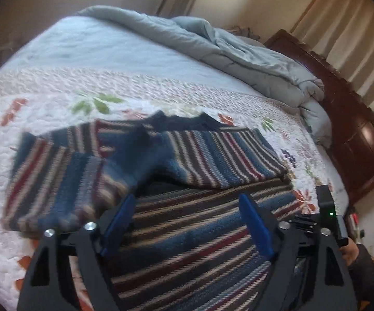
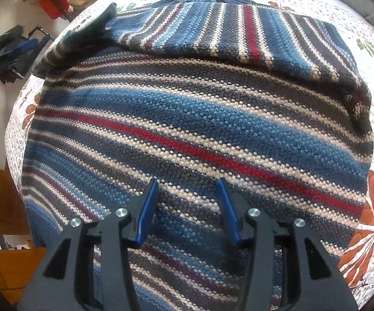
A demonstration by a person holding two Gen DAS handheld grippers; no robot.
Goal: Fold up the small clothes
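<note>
While the striped sweater (image 2: 200, 119) lies on the bed (image 1: 114, 51) with both sleeves folded in, we hold left gripper (image 1: 187, 223) and right gripper (image 2: 187, 207) jaws apart, empty; body folds remain.

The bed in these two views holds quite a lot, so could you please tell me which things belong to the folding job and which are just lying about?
Belongs to the job:
striped sweater
left gripper, open
right gripper, open above the sweater

Just lying about:
floral quilt
grey duvet
wooden headboard
curtains
</note>
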